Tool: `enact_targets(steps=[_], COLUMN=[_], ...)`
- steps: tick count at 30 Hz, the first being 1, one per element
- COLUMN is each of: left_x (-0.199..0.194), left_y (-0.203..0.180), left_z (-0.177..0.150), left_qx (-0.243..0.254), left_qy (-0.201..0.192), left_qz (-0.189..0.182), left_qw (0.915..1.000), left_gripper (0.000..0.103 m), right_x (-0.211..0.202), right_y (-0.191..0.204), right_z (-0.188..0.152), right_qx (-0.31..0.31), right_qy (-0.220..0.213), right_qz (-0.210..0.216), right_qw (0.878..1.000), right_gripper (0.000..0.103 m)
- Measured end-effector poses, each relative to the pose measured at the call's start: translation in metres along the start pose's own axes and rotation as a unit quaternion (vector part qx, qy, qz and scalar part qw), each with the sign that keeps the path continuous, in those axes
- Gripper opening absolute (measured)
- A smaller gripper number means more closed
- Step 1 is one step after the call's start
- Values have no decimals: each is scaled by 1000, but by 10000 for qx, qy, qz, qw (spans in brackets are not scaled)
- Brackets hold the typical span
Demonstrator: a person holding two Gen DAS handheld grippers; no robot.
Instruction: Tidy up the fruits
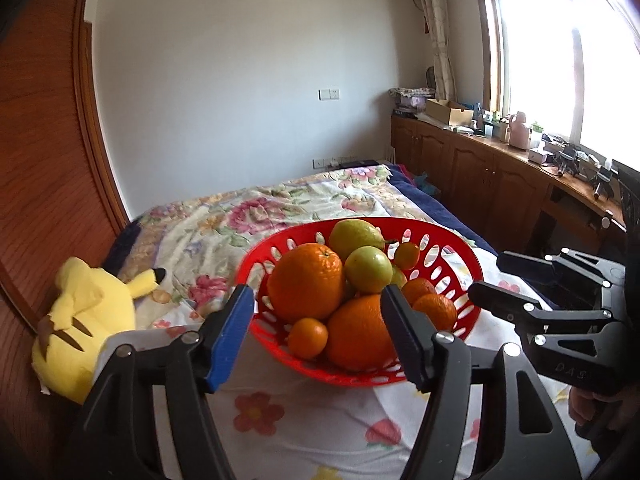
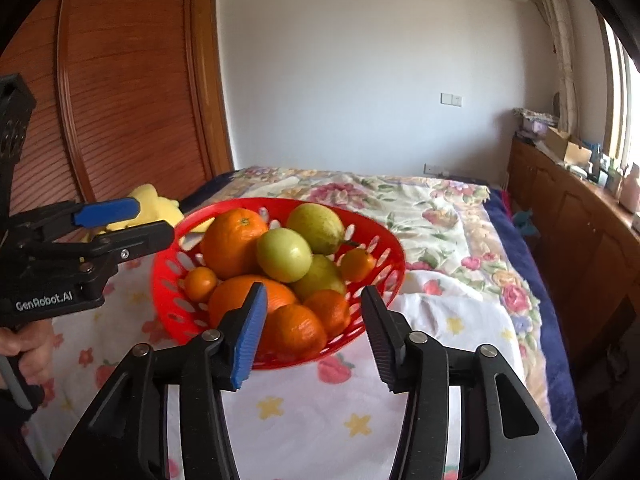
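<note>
Fruit sorting, appears not yet begun.
Red basket (image 1: 436, 276), frame centre on the bed (image 1: 280, 420), holds oranges (image 1: 306, 286) and pears (image 1: 354, 232); left claw (image 1: 316, 332) and right claw (image 2: 312, 334) both spread, empty.

A home bedroom (floral-quilted bed (image 1: 280, 216), wooden wardrobe (image 2: 132, 92)).

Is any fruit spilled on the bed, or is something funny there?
No fruit is spilled: all of it sits piled in the red basket on the bed. The only odd thing is the yellow plush toy, lying toppled on its side by the wooden wardrobe.
</note>
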State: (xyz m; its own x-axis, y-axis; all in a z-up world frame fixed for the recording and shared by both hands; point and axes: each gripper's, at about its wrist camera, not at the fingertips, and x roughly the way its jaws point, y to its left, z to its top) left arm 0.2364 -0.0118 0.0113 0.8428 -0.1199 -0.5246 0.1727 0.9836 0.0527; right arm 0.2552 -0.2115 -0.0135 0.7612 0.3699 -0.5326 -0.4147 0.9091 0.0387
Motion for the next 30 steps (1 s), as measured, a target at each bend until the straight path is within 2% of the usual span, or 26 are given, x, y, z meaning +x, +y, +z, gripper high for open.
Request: enact_targets(steps=[8, 15, 21, 24, 30], left_x=[-49, -90, -118, -131, -159], left_y=[5, 3, 4, 5, 0], left_z=[-11, -18, -21, -23, -32], left_qx=[58, 93, 35, -113, -212], left_qy=[-353, -670, -824, -885, -1088], left_qz=[135, 230, 414, 395, 378], left_qw=[9993, 9974, 9957, 9952, 9931], left_gripper=[73, 90, 99, 99, 99], right_x=[-32, -66, -96, -110, -131], right_y=[21, 35, 42, 44, 46], right_z=[-3, -3, -2, -5, -10], right_qx=[1, 2, 55, 93, 157], right_qy=[-313, -637, -904, -1010, -1132], right_qz=[-86, -193, -264, -287, -431], right_qw=[9995, 9978, 9955, 9944, 9925], right_gripper=[59, 69, 78, 86, 92])
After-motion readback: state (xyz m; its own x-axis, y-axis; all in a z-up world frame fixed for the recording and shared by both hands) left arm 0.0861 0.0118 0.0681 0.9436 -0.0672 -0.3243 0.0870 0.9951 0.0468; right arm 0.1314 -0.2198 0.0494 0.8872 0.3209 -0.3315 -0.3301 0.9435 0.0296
